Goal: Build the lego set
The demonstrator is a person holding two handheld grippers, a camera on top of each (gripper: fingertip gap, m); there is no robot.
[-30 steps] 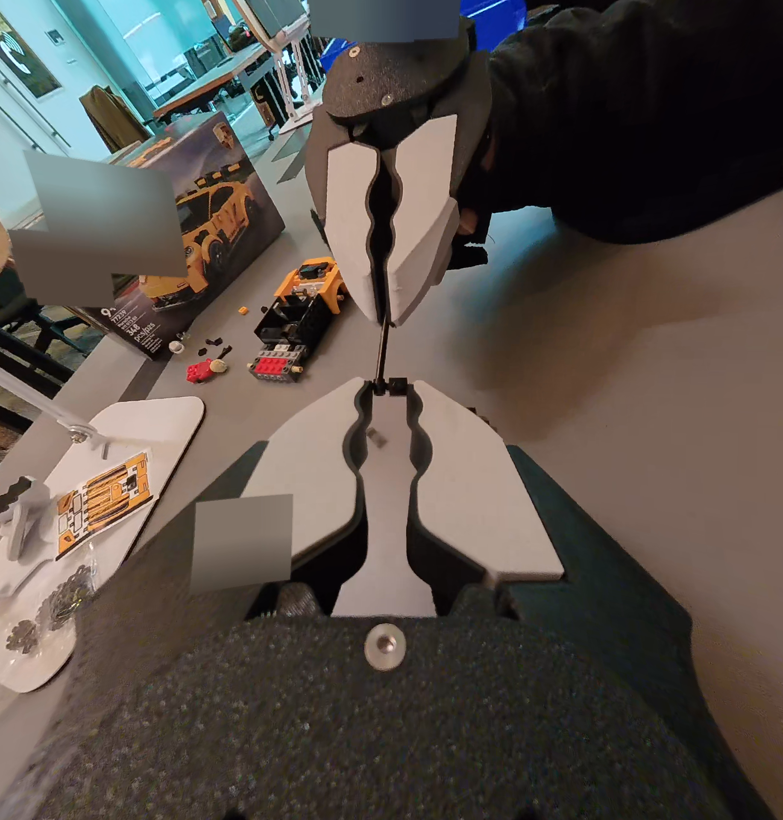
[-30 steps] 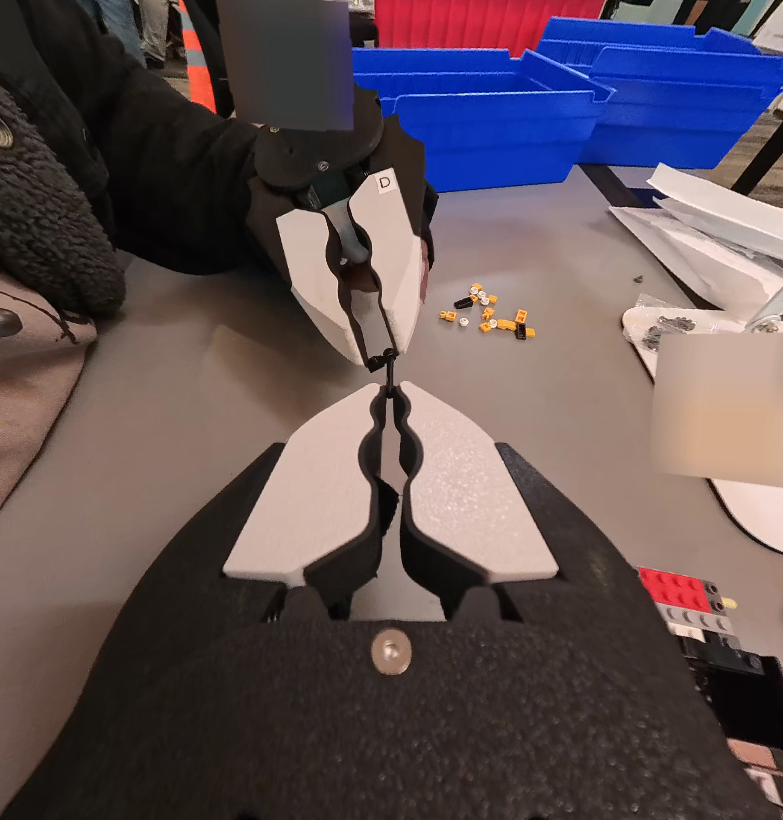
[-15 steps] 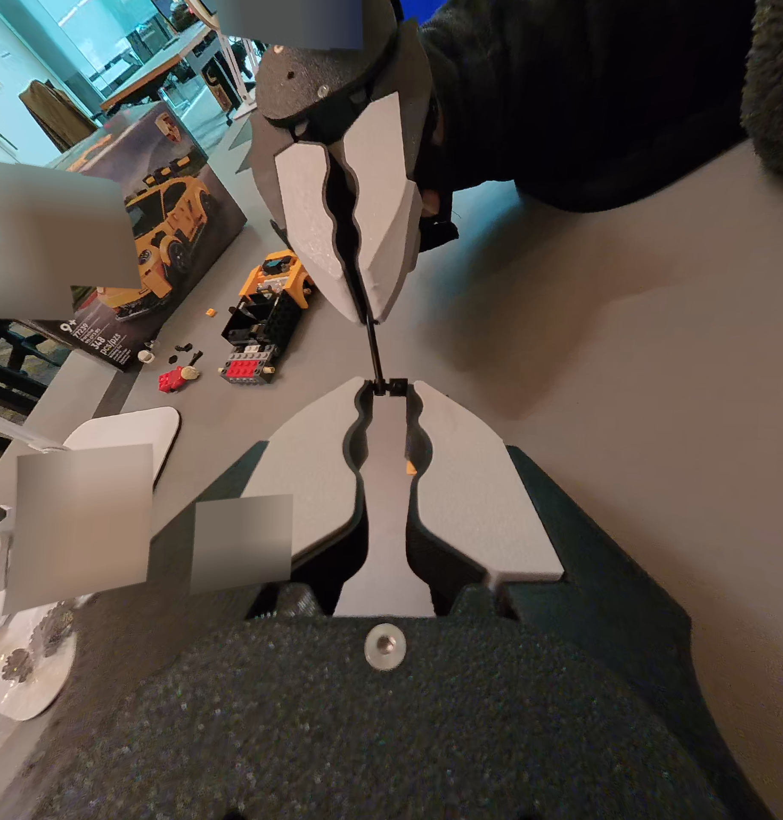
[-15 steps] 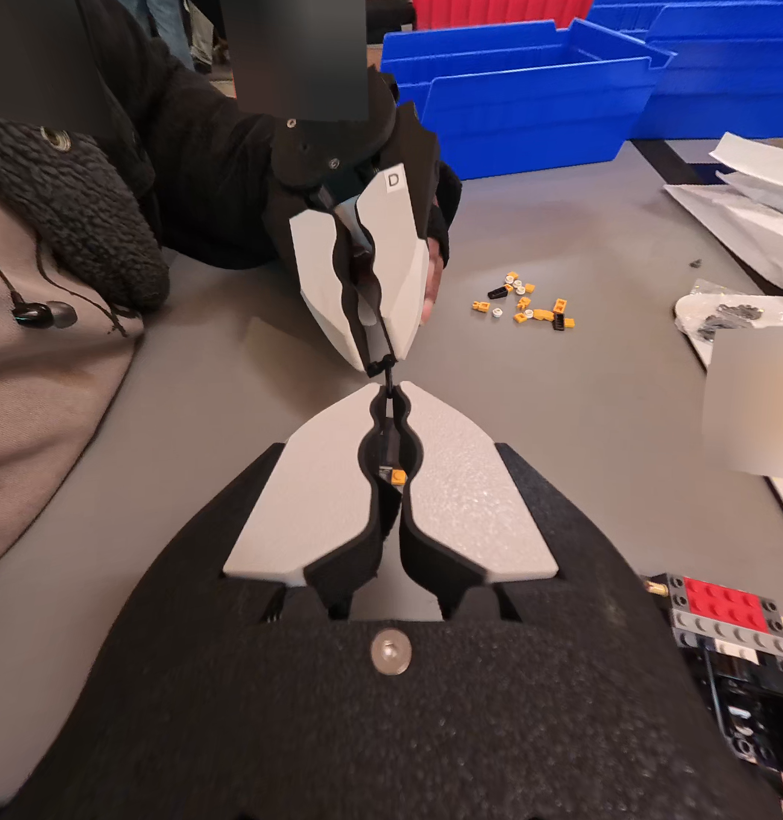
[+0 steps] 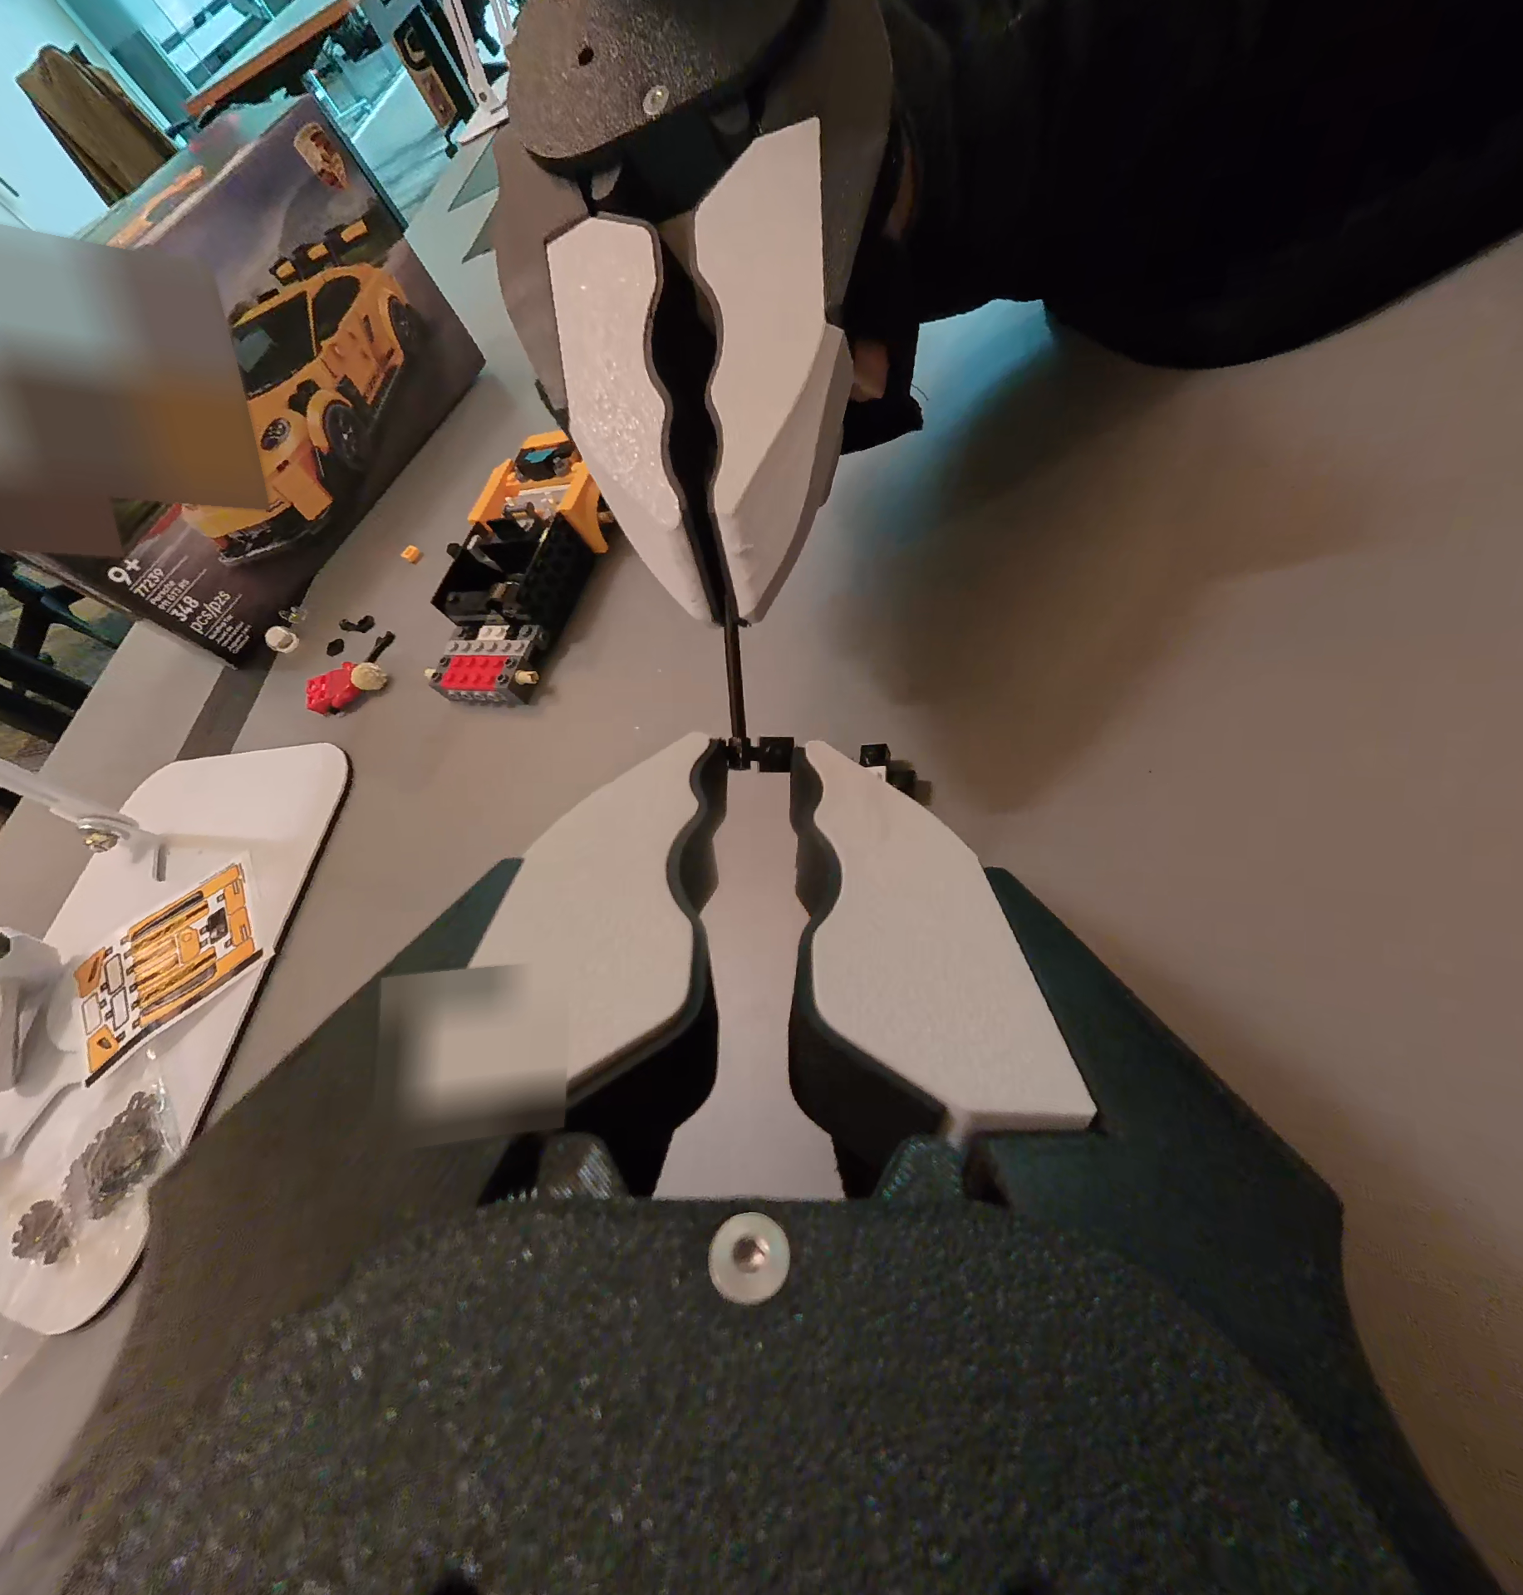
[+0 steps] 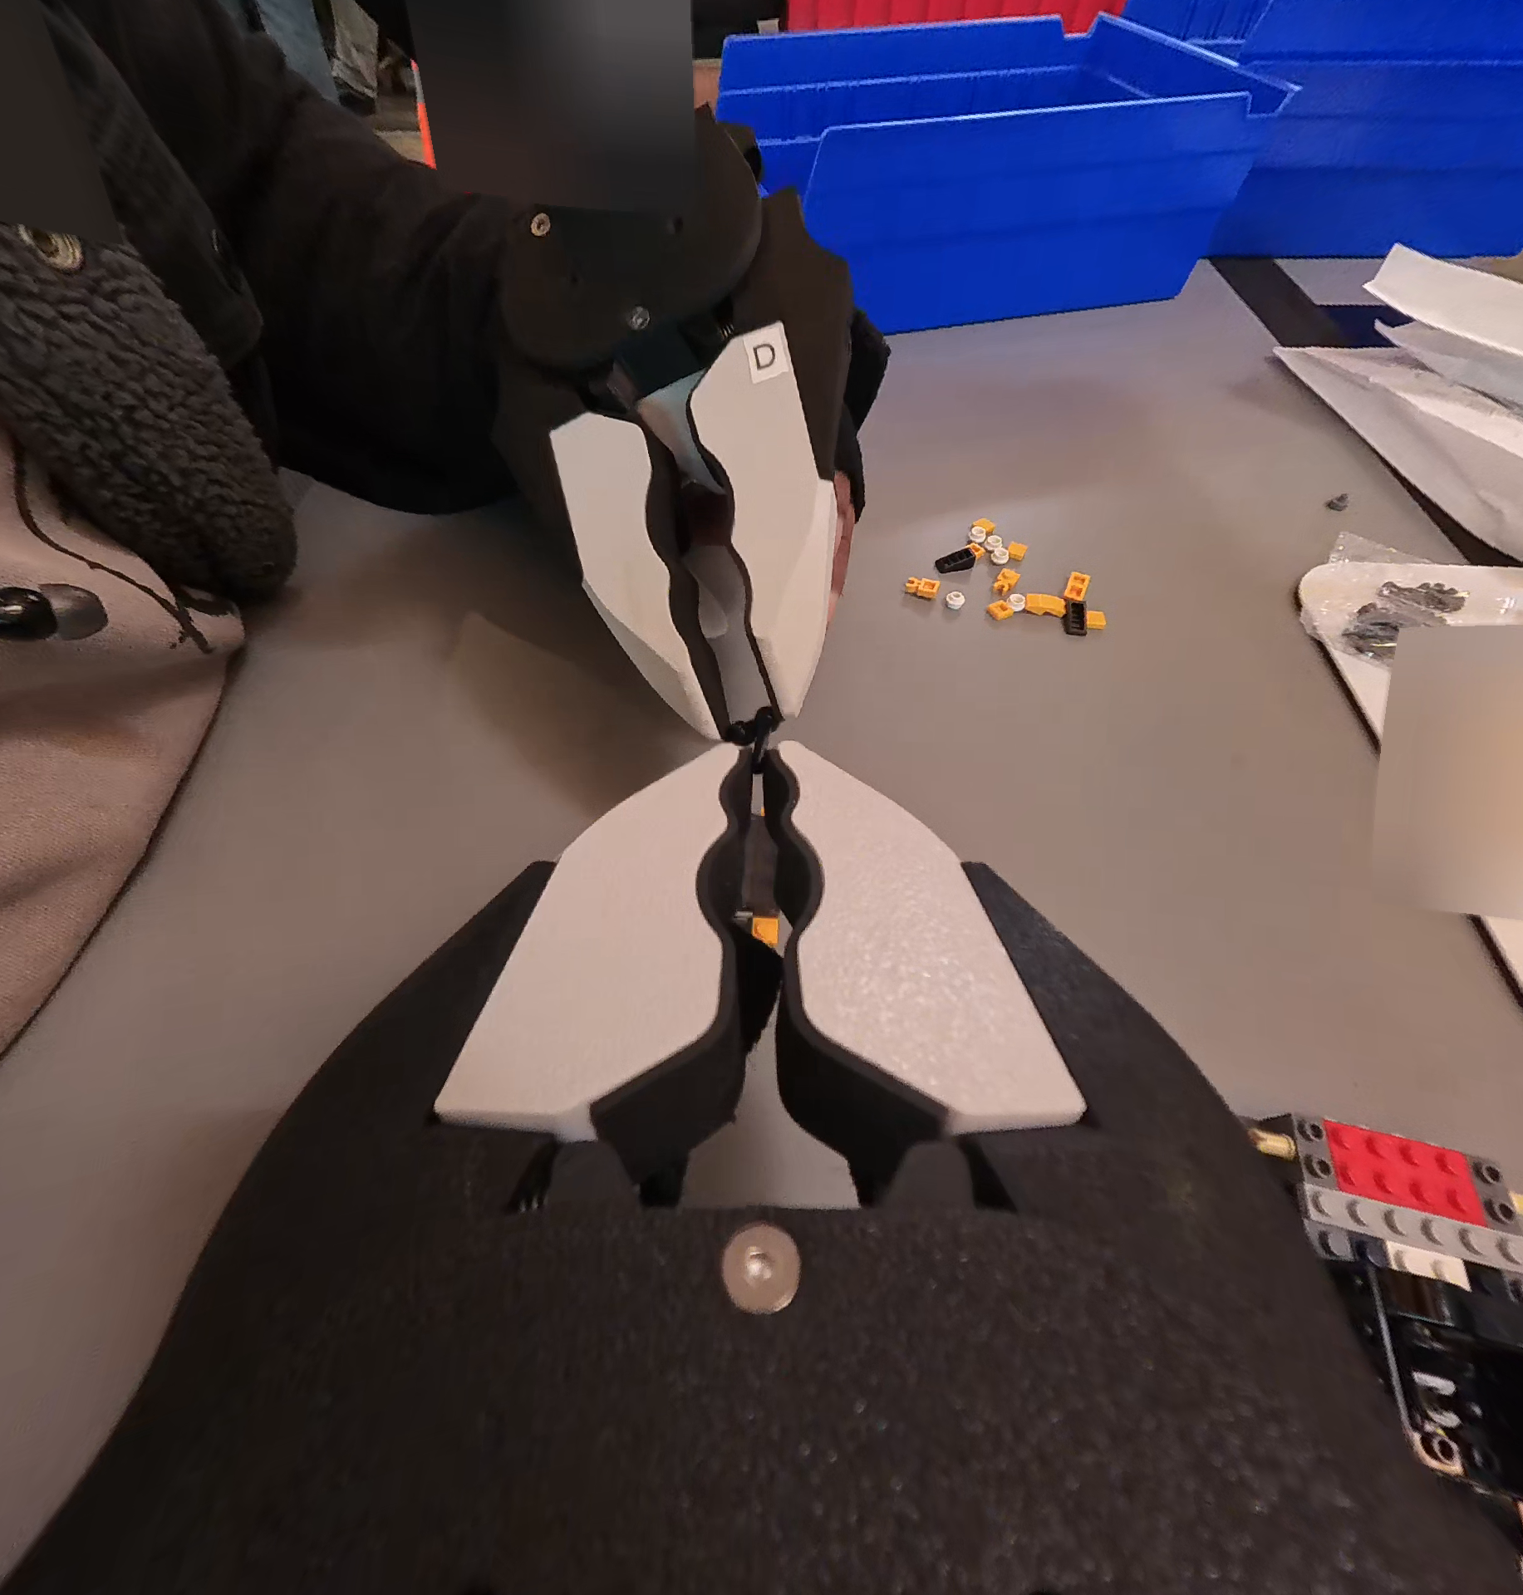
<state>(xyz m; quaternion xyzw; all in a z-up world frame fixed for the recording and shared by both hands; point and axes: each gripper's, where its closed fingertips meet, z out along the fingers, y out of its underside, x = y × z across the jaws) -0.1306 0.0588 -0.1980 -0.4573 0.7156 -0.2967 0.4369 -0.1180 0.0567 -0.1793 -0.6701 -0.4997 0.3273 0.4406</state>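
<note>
Above the grey table (image 5: pixel 1172 777) | left gripper (image 5: pixel 753 753) pinches a black clip (image 5: pixel 762 754), right gripper (image 6: pixel 762 759) clamps a black rod (image 5: pixel 734 682), joining them | half-built car (image 5: pixel 516 595) waits, loose pieces (image 6: pixel 1012 583) remain.

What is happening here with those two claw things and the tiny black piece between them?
A person is building a Lego car with a hand-held claw in each hand. The right claw is shut on a thin black rod, and the left claw pinches a small black piece at the rod's other end, apparently joining the two. The half-built orange and black car waits on the grey table.
</note>
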